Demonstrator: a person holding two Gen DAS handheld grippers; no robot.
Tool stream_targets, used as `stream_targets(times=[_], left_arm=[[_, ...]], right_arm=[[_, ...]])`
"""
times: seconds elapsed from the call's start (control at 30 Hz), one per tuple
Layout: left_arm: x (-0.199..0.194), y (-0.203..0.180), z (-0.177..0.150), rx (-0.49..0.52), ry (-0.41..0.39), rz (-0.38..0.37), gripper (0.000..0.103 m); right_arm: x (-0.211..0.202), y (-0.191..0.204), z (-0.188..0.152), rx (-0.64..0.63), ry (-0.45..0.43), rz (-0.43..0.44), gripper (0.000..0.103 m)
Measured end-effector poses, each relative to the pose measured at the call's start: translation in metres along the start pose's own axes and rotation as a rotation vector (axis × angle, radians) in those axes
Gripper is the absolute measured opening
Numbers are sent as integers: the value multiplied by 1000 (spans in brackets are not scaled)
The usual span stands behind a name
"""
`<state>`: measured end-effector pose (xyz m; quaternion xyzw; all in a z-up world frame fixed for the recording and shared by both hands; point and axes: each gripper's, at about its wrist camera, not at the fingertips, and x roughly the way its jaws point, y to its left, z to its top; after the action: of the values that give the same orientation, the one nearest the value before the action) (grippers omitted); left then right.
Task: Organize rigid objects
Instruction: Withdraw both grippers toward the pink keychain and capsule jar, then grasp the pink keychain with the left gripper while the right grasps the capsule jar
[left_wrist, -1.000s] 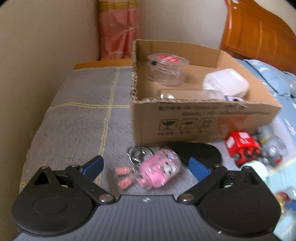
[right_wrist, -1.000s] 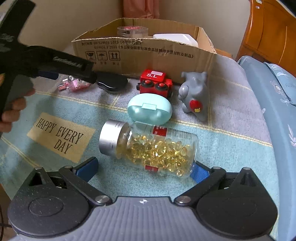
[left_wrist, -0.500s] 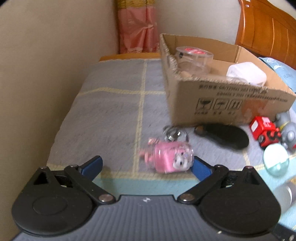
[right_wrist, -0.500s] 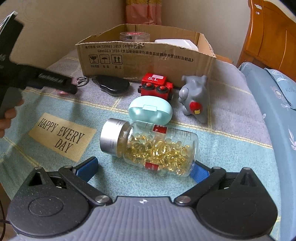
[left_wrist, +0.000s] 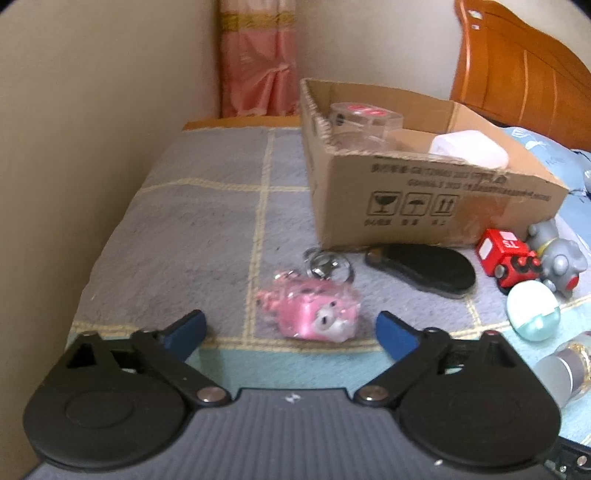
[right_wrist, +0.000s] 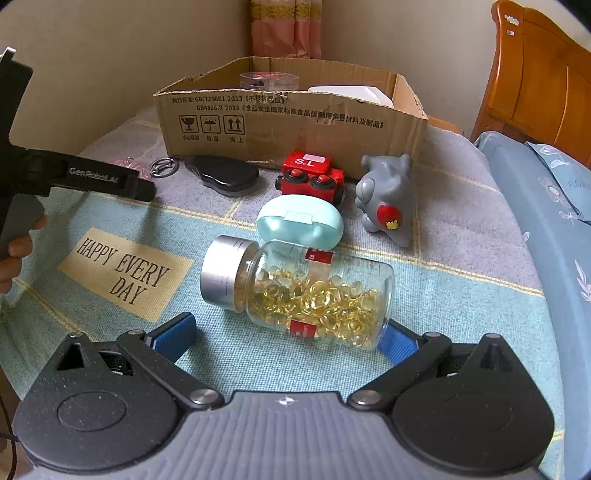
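Left wrist view: the left gripper (left_wrist: 290, 328) has its blue-padded jaws spread, and they have just been closing in; the pink figure keychain (left_wrist: 314, 308) lies on the blanket (left_wrist: 207, 206) just beyond and between the tips, neither pad touching it, though blur makes the gap hard to judge. Its metal rings (left_wrist: 327, 262) trail toward the far side. Farther right sit a black oval case (left_wrist: 430, 267), a red toy train (left_wrist: 508, 260) and a grey figurine (left_wrist: 557, 258), near the front wall of the cardboard box (left_wrist: 424, 206). In the right wrist view, the right gripper (right_wrist: 284, 334) is spread wide, its right pad beside the base of a capsule bottle (right_wrist: 299, 290) lying on its side. A mint oval case (right_wrist: 299, 225) touches the bottle's far side.
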<state>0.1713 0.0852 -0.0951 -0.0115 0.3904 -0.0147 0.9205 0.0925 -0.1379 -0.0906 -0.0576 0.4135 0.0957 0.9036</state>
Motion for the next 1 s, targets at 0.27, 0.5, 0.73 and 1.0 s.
stream_targets(times=[0.27,0.5,0.73,1.0], left_arm=[[-1,-5,6,51,-6,-38,55],[-1,-7,5,90,-6,-55,50],[1,-8,7,112,-6,-64,50],[-1,-5,9,127,19,-95,50]], right_arm=[[0,-1,1,-3,8,8,103],[0,0,11,33,8,21,103],[4,2,25,62,9,21,103],[7,2,28,26,42,-19,96]])
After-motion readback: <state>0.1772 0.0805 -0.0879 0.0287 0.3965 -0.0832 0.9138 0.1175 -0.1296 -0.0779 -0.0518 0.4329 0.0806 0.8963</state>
